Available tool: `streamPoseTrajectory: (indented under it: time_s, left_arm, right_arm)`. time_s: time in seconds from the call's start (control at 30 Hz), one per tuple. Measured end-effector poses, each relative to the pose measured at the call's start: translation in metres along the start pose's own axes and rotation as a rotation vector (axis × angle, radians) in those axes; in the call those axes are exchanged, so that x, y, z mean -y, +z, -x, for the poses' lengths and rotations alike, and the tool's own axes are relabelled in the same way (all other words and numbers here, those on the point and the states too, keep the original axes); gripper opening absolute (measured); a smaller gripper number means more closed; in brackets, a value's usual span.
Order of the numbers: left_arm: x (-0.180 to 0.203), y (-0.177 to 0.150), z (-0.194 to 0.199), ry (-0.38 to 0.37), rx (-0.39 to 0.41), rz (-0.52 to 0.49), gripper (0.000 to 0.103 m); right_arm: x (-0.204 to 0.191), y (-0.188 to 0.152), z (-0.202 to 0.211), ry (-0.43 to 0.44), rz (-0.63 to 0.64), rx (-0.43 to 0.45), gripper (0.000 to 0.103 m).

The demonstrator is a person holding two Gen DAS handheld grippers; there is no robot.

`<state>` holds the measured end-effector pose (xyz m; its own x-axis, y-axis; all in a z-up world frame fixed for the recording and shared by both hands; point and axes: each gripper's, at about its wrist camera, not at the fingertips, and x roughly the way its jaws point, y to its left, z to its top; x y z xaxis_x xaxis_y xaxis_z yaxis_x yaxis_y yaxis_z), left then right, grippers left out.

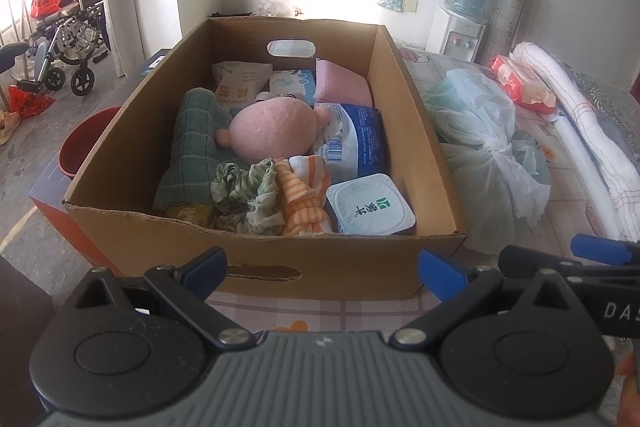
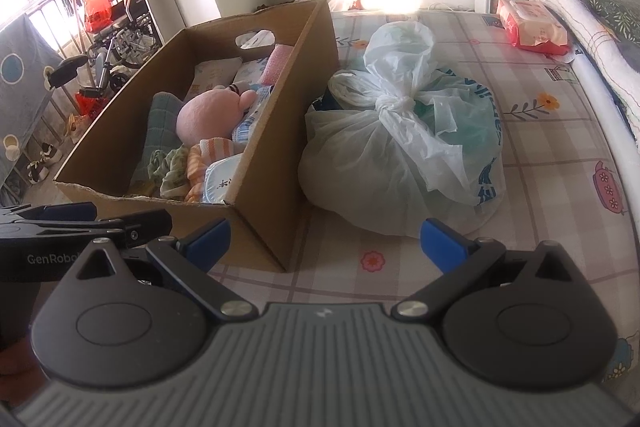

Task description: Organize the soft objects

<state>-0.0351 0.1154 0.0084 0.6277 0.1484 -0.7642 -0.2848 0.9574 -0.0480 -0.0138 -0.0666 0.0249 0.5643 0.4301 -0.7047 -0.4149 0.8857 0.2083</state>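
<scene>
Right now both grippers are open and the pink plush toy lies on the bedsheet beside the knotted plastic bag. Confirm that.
Not quite. The pink plush toy lies inside the cardboard box, not on the bedsheet; the left wrist view shows it. The knotted plastic bag sits beside the box, and the left gripper and right gripper are open.

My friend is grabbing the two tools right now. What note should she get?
Left tool: open, holding nothing, in front of the cardboard box.
Right tool: open, holding nothing, at the box's near right corner.
In the box already: pink plush toy, green towel, green scrunchie, orange striped cloth, plus packets.
Still out on the bed: knotted plastic bag beside the box, red tissue pack farther back.
Left to do: probably decide whether those go in too.
</scene>
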Motion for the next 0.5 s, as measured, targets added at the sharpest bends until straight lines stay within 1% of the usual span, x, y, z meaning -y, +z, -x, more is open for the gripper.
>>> streamPoseTrajectory:
  time_s: [0.5]
  left_arm:
    - [-0.0031, 0.0004, 0.0031, 0.017, 0.004, 0.004, 0.102]
  right_arm:
    - [-0.0046, 0.0013, -0.0015, 0.004, 0.010, -0.009, 0.102]
